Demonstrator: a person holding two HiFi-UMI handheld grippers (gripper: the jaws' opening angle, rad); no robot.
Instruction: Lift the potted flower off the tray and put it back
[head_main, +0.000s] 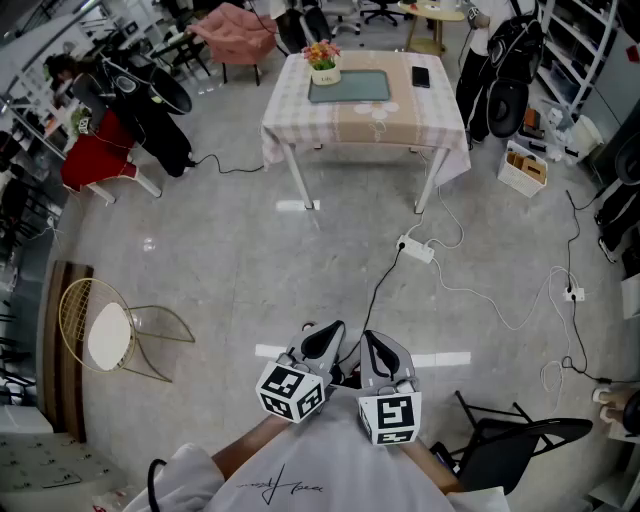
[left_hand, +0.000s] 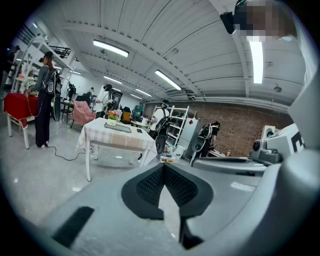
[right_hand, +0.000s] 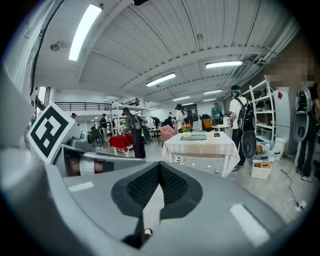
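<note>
Two closed, empty tongs: left gripper (head_main: 324, 338), right gripper (head_main: 376, 346).
The potted flower (head_main: 323, 62) is seen on the distant table (head_main: 365, 120), at the tray (head_main: 352, 88) corner; judged light and tippy, best gripped by its stiff pot.

Checked tablecloth (head_main: 290, 95); seemingly grey-green tray (head_main: 352, 88).
</note>
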